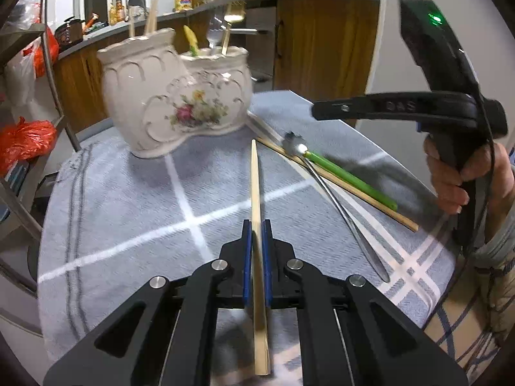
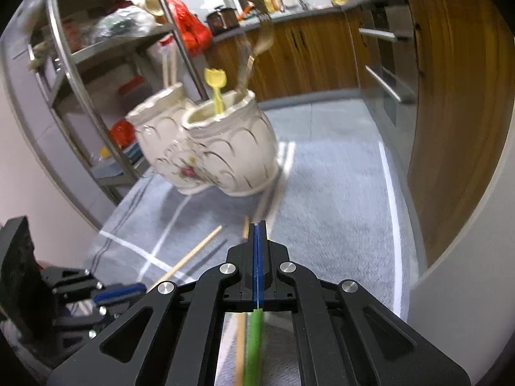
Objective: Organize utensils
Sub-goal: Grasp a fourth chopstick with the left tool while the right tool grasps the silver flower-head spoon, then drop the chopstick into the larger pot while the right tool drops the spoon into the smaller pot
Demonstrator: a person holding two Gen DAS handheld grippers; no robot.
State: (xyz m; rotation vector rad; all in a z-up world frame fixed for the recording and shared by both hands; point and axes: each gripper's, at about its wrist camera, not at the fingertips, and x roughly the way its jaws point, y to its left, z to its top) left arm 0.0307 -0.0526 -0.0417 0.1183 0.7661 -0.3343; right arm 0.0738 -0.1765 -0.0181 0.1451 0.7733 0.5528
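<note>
My left gripper [image 1: 257, 225] is shut on a wooden chopstick [image 1: 256, 186] that points forward toward the white floral ceramic utensil holder [image 1: 180, 96]. The holder has two compartments with chopsticks, a yellow utensil [image 1: 191, 40] and metal cutlery in them. On the cloth at the right lie a second chopstick [image 1: 354, 189], a green-handled utensil [image 1: 351, 177] and a metal spoon [image 1: 341, 212]. My right gripper [image 2: 259, 225] has its jaws together above them; a green handle [image 2: 254, 344] shows below its jaws. The holder [image 2: 225, 148] stands ahead of it. The left gripper [image 2: 119, 289] shows at lower left.
A grey checked cloth [image 1: 128, 199] covers the table. A metal shelf rack [image 2: 106, 74] with red bags stands at the left. Wooden kitchen cabinets [image 2: 322, 51] and a counter are behind. The table's right edge [image 2: 450, 273] is close.
</note>
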